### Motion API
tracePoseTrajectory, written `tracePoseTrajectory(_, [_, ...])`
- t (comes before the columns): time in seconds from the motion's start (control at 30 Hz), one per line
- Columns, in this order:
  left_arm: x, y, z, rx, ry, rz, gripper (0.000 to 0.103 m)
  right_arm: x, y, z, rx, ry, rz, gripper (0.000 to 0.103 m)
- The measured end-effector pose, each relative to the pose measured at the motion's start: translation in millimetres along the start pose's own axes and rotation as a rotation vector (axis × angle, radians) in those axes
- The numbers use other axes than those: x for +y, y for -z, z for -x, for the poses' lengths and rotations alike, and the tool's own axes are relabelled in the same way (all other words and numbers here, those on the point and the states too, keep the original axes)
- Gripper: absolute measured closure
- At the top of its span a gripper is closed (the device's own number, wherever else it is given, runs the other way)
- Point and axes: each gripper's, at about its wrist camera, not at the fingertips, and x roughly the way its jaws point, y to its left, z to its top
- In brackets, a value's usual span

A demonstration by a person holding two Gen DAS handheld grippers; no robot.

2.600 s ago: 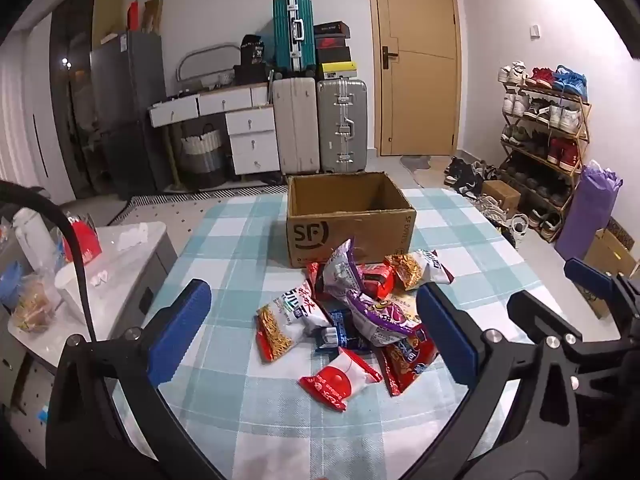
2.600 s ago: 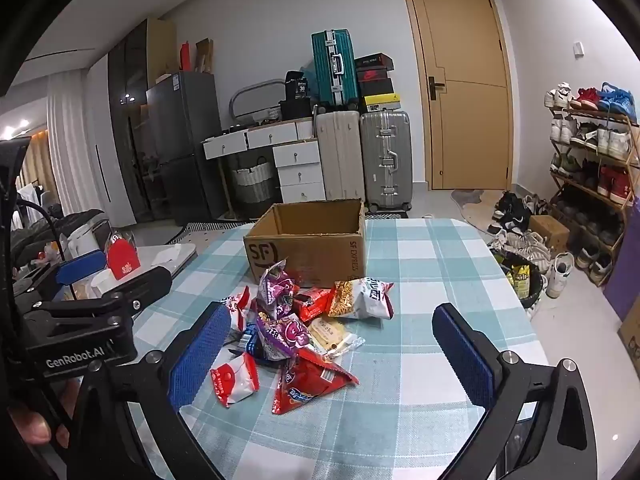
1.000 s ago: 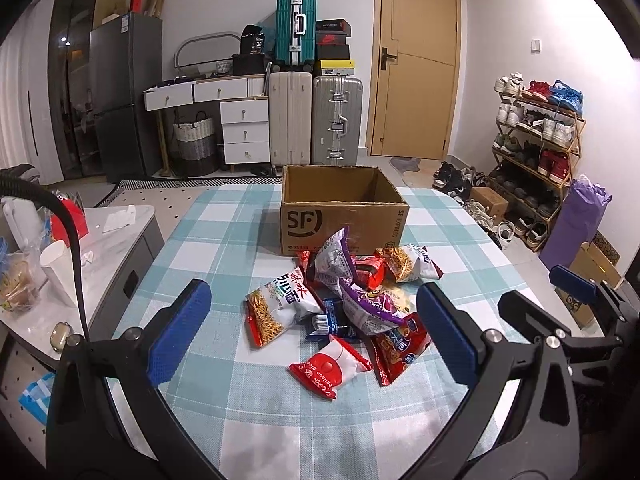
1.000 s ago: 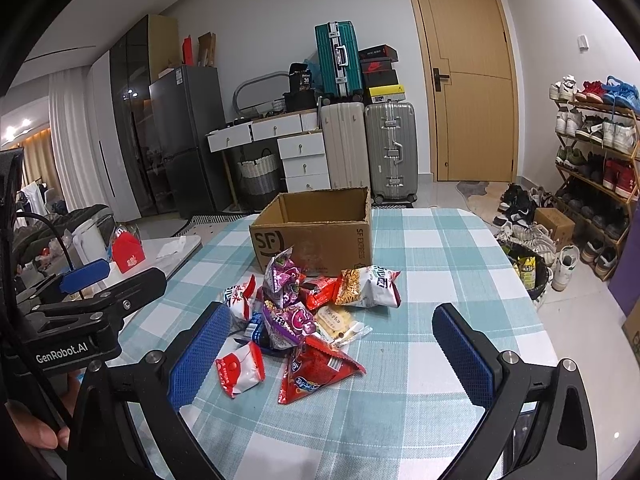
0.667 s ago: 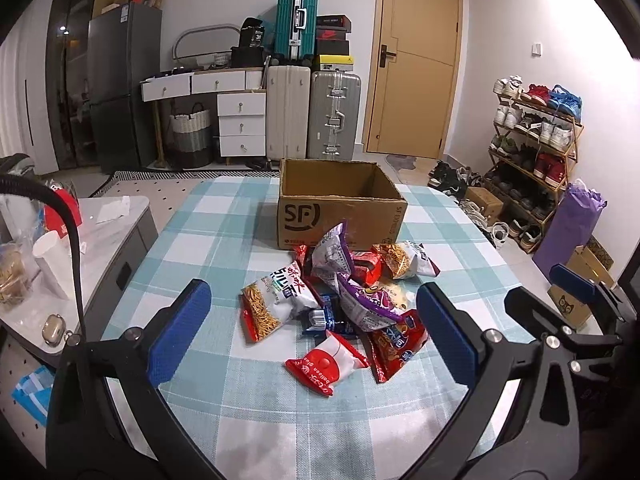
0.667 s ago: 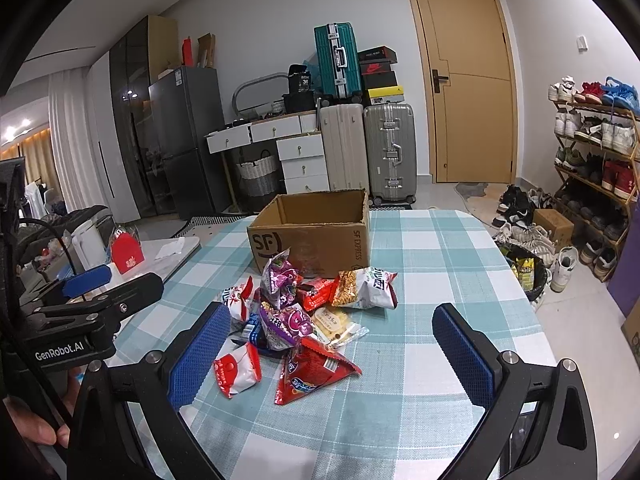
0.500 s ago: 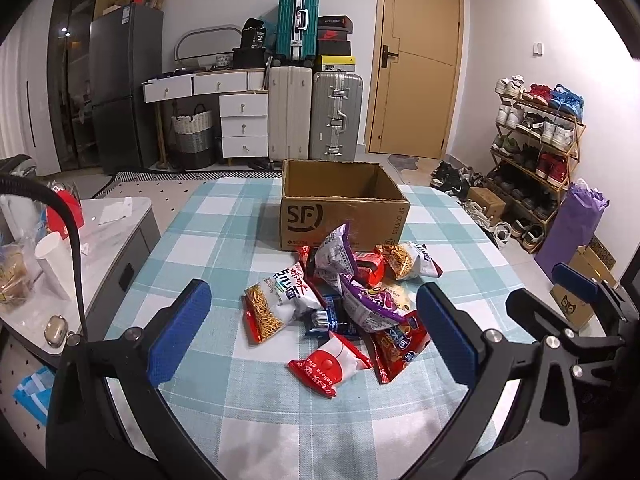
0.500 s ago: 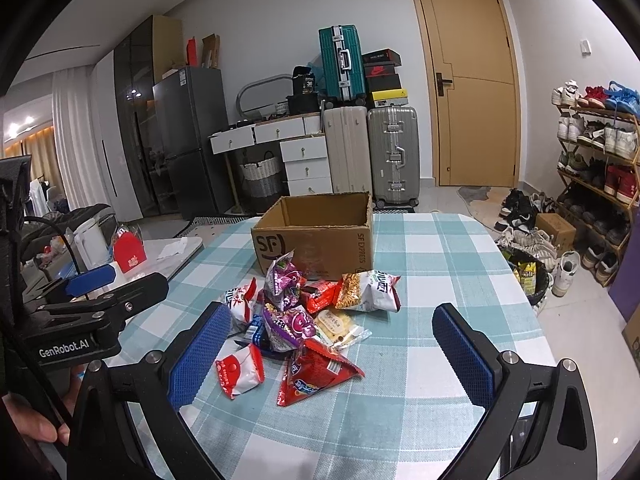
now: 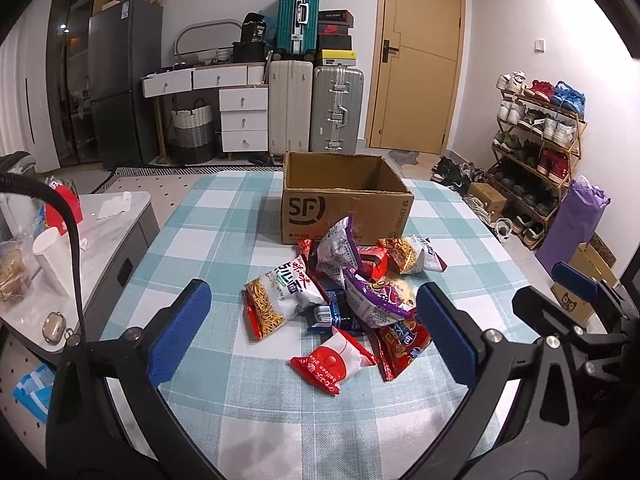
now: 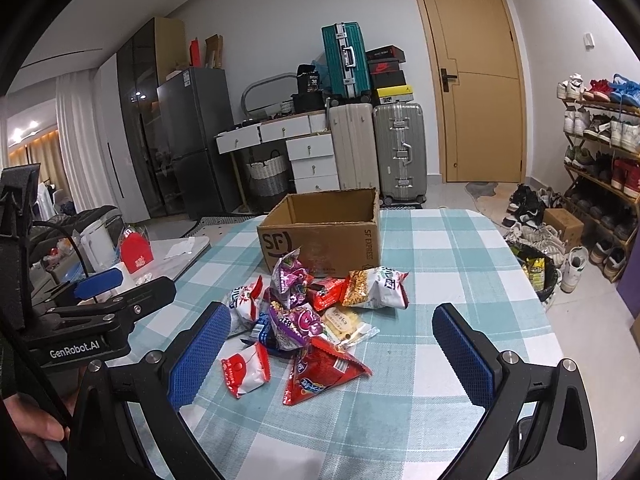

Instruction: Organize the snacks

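Observation:
A pile of snack bags (image 9: 344, 292) lies on the checked tablecloth (image 9: 224, 240), just in front of an open cardboard box (image 9: 344, 204) marked SF. Nearest me in the pile are a small red-and-white packet (image 9: 334, 360) and a red bag (image 9: 402, 346). My left gripper (image 9: 312, 328) hovers open above the table, short of the pile, holding nothing. In the right wrist view the same pile (image 10: 308, 316) and box (image 10: 324, 236) show, and my right gripper (image 10: 332, 352) is open and holds nothing, also short of the pile. The box looks empty inside.
A low white side table (image 9: 44, 280) with cups and bags stands left of the table. Suitcases (image 9: 316, 108), drawers and a fridge line the back wall. A shoe rack (image 9: 536, 140) and shoes on the floor are at the right, beside a door.
Both views have drawn back and levelled a little since the earliest frames. The snacks and box have not moved, and both grippers stay open.

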Motion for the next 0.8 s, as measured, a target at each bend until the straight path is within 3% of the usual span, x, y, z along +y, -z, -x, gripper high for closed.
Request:
tracePoseTrajectory(0.33, [8.8, 14.5, -30.7, 0.039, 0.024, 0.004, 0.0, -2.8, 12.4, -22.1, 0.024, -0.027, 0.011, 0.0])
tracePoseTrajectory(0.47, [17.9, 22.9, -46.0, 0.06, 0.046, 0.019, 0.0, -3.7, 24.2, -30.2, -0.012, -0.009, 0.031, 0.0])
tracePoseTrajectory(0.53, [22.1, 26.8, -54.6, 0.07, 0.046, 0.02, 0.0, -1.0, 28.6, -40.9, 0.013, 0.009, 0.073, 0.0])
tracePoseTrajectory(0.6, [24.6, 29.4, -62.2, 0.08, 0.051, 0.022, 0.001, -1.6, 32.3, -55.8, 0.067, -0.029, 0.09, 0.0])
tracePoseTrajectory(0.8, [30.4, 36.4, -83.7, 0.104, 0.079, 0.031, 0.0, -13.6, 36.0, -89.3, 0.15, -0.078, 0.042, 0.0])
